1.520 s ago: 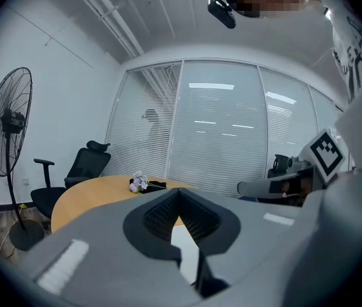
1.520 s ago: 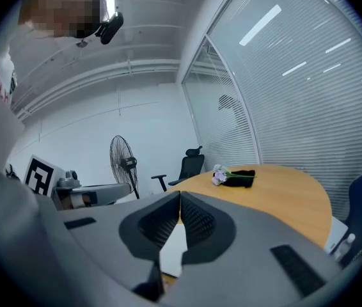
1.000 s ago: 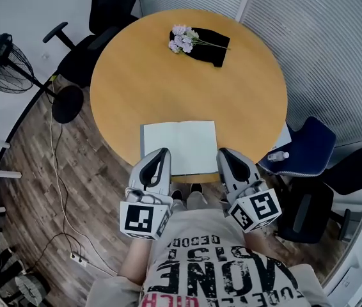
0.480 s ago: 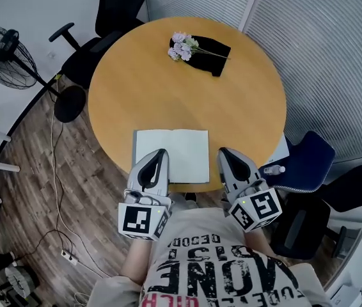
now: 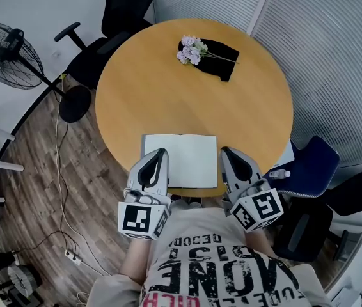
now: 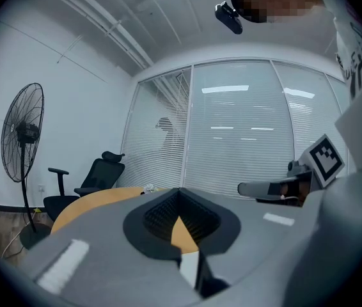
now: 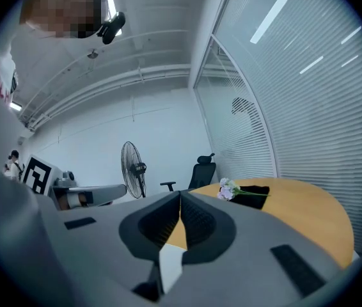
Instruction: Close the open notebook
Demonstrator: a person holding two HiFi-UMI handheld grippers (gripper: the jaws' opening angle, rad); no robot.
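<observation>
In the head view, the notebook (image 5: 181, 160) lies open and flat on the near edge of the round table (image 5: 168, 88), with its closest edge at the rim. We judge the main risk to be a push rather than a lift: closed jaws that slide against a page could shove the whole book along the smooth top or off the near edge. A thin page could also crease or tear if it is caught alone. The left gripper (image 5: 161, 152) sits at the book's left side, its tip over or just beside the near left corner. The right gripper (image 5: 228, 152) sits just off the right edge, so the notebook lies between them. The flowers (image 5: 191, 48) on the black cloth (image 5: 222, 56) are well apart at the far side and out of harm's way.

In the left gripper view, the left gripper (image 6: 180, 194) has its jaws pressed together with nothing between them. To get under a cover it would have to open or wedge in, and a poor angle would scrape the tabletop (image 6: 98, 200). A white sliver below the jaws is probably a page, but we cannot be sure.

In the right gripper view, the right gripper (image 7: 180, 198) is likewise closed on nothing, pointing across the table (image 7: 309, 216) toward the flowers (image 7: 229, 188). A white strip shows low beneath it — likely the notebook's edge. If both tools move at once, the two halves could buckle at the spine.
</observation>
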